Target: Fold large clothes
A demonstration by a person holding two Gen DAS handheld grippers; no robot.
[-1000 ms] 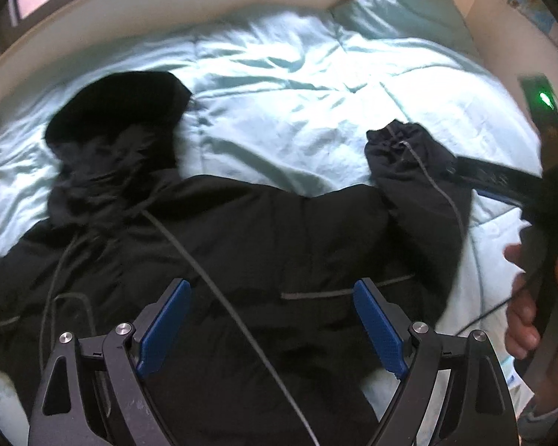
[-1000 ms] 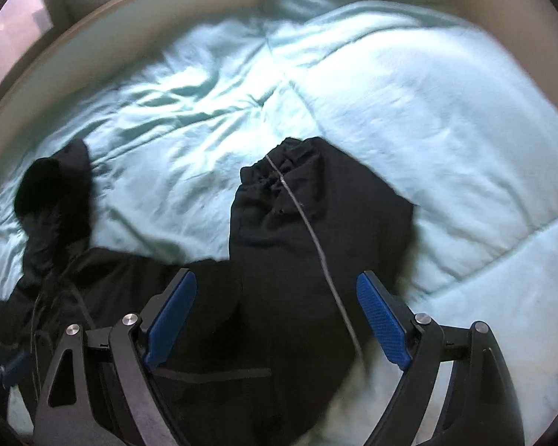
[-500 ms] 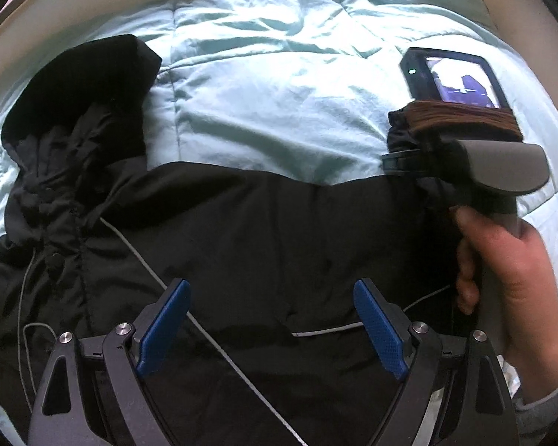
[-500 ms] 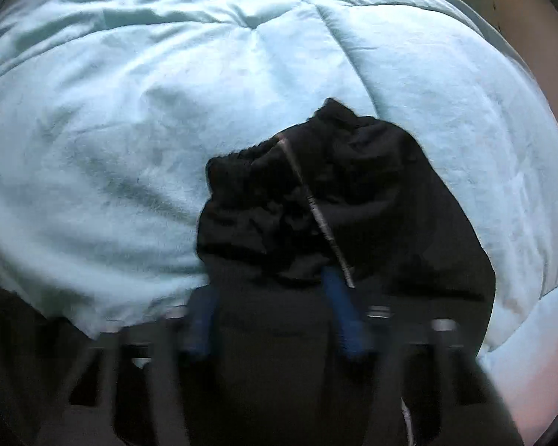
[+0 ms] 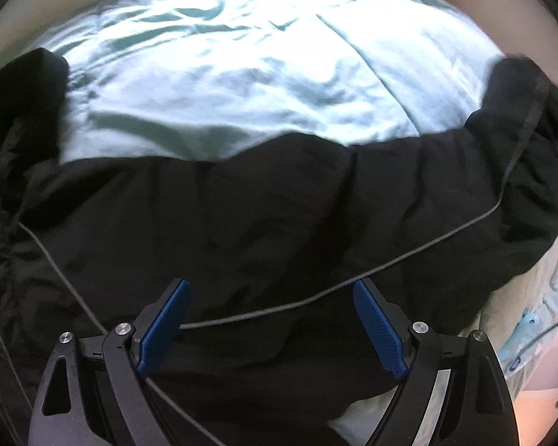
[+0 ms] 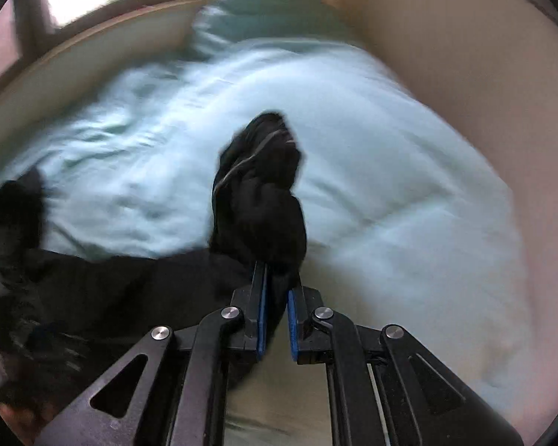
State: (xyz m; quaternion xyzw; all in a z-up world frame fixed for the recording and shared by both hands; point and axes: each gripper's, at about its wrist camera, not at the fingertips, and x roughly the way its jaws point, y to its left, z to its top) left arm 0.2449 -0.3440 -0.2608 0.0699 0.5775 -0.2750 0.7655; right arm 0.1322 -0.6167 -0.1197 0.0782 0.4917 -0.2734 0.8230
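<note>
Garment: I see the large black padded hooded jacket [image 5: 264, 223] spread across the lower half of the left wrist view, on the pale aqua quilted duvet [image 5: 241, 67]; its hood [image 5: 18, 85] lies at the left edge.
Sleeve: the black sleeve with the thin grey piping [image 6: 258, 200] stands bunched at centre frame in the right wrist view, lifted off the duvet.
Right gripper [image 6: 275, 308]: its blue pads are clamped on the sleeve cloth at lower centre, fabric pinched between them.
Left gripper [image 5: 269, 329]: spread wide at the bottom of its frame, nothing between the pads; the jacket body lies just beyond them.
Risk one: I judge the pinch shallow — slick padded fabric could slide out if the sleeve is swung fast.
Risk two: with the body unpinned, pulling the sleeve may drag the whole jacket and skew the fold.
Risk three: the grey cord [image 5: 353, 286] running between the left pads could snag on them.
Pose, right: angled steeply down, view blurred — I read it as in motion.
Pose, left: pitched steeply down over the jacket's body.
</note>
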